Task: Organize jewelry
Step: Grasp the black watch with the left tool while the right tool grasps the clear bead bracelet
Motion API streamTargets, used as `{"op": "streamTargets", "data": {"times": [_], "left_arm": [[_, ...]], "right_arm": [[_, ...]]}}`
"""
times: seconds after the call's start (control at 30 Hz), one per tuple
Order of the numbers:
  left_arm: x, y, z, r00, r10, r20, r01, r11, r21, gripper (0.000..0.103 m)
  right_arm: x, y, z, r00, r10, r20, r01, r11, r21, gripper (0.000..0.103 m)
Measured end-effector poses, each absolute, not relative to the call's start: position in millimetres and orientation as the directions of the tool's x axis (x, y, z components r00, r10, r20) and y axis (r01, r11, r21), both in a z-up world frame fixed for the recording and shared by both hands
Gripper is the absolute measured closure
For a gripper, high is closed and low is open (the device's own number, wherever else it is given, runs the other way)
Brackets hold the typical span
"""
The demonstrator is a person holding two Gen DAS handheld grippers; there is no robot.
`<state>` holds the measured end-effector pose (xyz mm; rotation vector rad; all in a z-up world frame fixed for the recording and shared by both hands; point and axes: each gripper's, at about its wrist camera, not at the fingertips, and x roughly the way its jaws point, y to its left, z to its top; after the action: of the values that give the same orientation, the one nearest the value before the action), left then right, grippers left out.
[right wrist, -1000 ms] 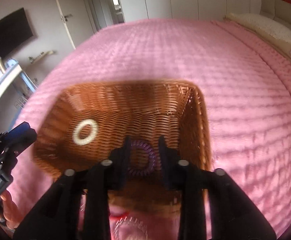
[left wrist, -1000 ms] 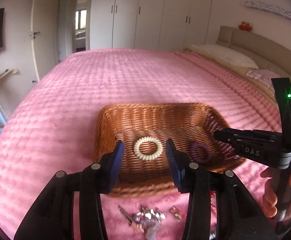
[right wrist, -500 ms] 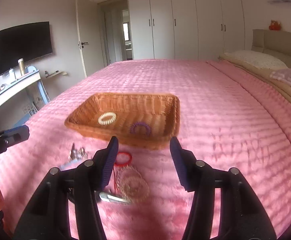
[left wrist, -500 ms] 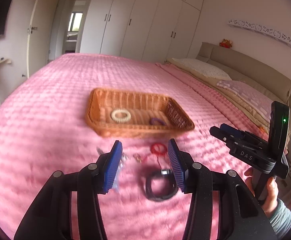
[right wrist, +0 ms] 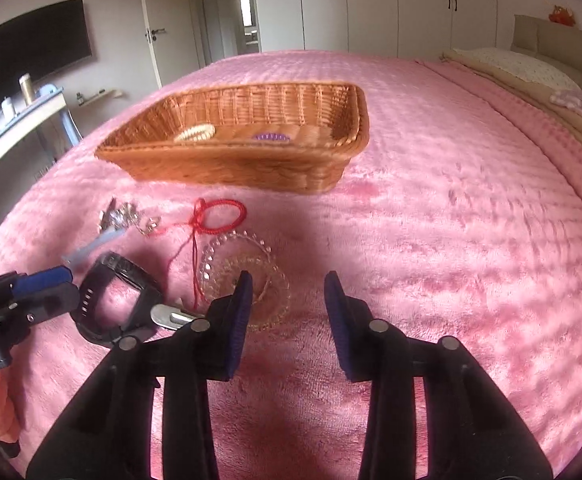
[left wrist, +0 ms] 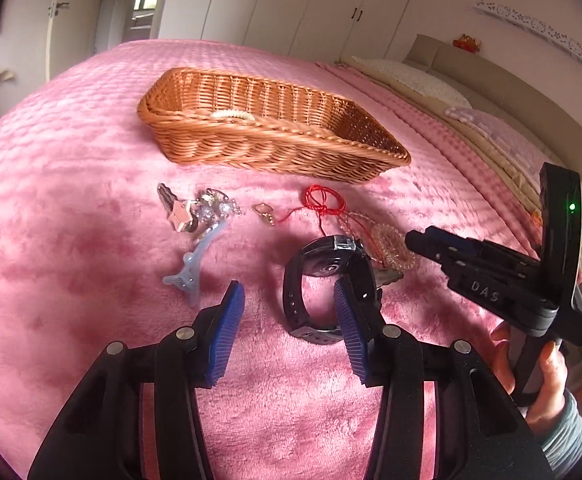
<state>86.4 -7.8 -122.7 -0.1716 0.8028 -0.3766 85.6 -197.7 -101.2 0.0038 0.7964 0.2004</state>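
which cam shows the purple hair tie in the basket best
The right wrist view: the purple hair tie shows over the wicker basket's near wall. In the left wrist view that wall hides it; only the white one peeks out.

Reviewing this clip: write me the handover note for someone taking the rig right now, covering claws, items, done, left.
Left claw: open, empty, low over the black watch on the pink bedspread.
Right claw: open, empty, beside the clear bead bracelet.
Done: cream bead bracelet and purple coil hair tie lie in the wicker basket.
Left on the bedspread: watch, clear bead bracelet, red string bracelet, pale blue hair clip, the silver cluster, a small gold piece, and a metal clip by the watch.
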Motion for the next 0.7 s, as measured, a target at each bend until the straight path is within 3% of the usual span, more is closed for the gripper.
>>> {"op": "streamTargets", "data": {"times": [0.1,0.3,0.4,0.7], "left_arm": [[91.3,-13.6,-124.5,0.623,-0.390,-0.678,0.262,0.921,-0.288,0.060],[101.8,-21.5,-130.2,0.600,-0.395,-0.695,0.259,0.919,-0.298,0.072],[103.6,-23.3,-132.8,0.590,-0.392,-0.706,0.257,0.920,-0.296,0.084],[100.9,-19.3,-132.8,0.612,-0.385,-0.691,0.246,0.923,-0.296,0.092]], "right_arm": [[89.8,-199.3,-103.9,0.666,0.179,-0.724,-0.169,0.982,0.088,0.075],[96.7,-198.6,-110.6,0.645,0.175,-0.744,-0.167,0.982,0.086,0.075],[97.8,-195.6,-111.2,0.642,0.170,-0.748,-0.170,0.982,0.077,0.076],[96.6,-186.5,-111.8,0.636,0.179,-0.750,-0.204,0.977,0.061,0.095]]}}
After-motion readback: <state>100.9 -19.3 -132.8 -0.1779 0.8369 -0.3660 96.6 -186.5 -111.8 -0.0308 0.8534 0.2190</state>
